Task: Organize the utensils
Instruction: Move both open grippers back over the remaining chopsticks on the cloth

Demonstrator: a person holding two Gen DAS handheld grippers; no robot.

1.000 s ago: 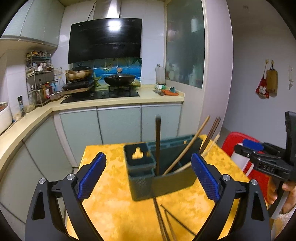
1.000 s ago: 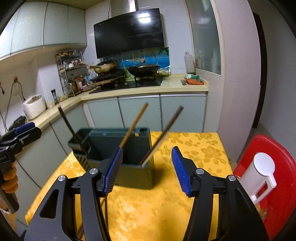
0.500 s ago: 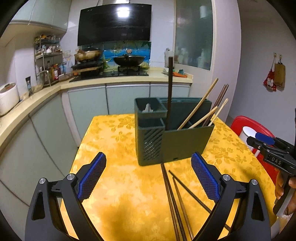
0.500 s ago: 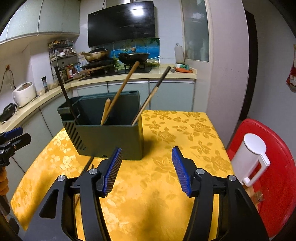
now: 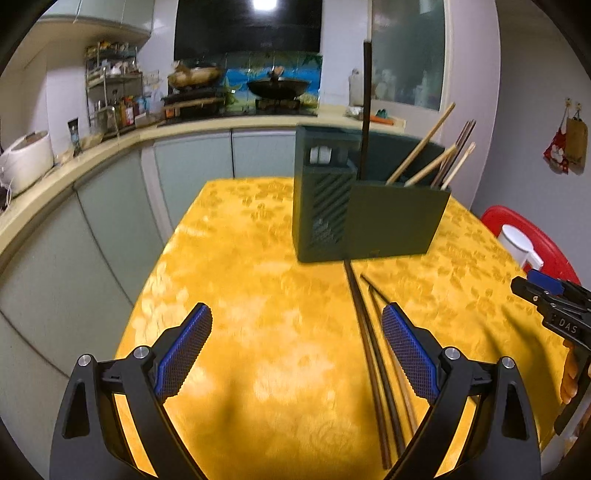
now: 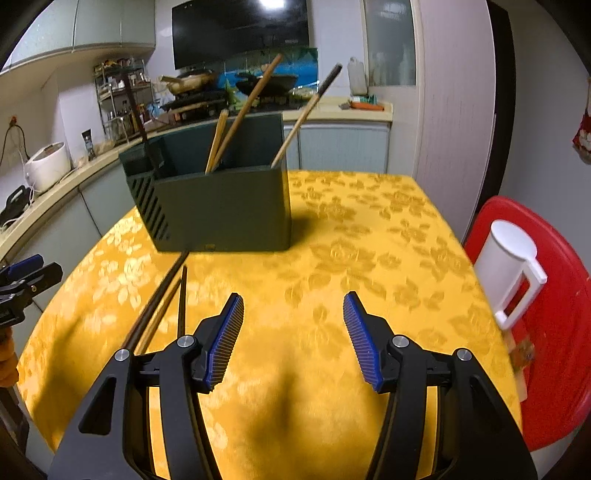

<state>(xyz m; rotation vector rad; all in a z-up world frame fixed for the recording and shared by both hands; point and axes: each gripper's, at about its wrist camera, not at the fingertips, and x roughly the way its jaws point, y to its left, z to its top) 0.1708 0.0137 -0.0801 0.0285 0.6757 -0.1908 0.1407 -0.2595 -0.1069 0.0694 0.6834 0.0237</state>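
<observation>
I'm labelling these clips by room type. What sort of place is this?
A home kitchen, most likely. A wok sits on a stove under a black hood, a rice cooker stands on the counter, and a green utensil holder with chopsticks sits on a yellow-clothed table.

Surface: table (image 5: 236,280) (image 6: 369,236), covered by a yellow cloth with a flower pattern.
Standing on it: dark green utensil holder (image 5: 369,218) (image 6: 221,214), upright, toward the far side of the table.
Form of holder: one narrow slatted compartment at one end, one wide compartment beside it.
Lying on it: loose chopsticks (image 5: 373,350) (image 6: 159,306), dark and brown, flat on the cloth, close together.
Position of chopsticks: far ends touching or just beside the front foot of the holder, near ends toward the near edge.
Number of loose chopsticks: about four; exact count hard to tell.
</observation>
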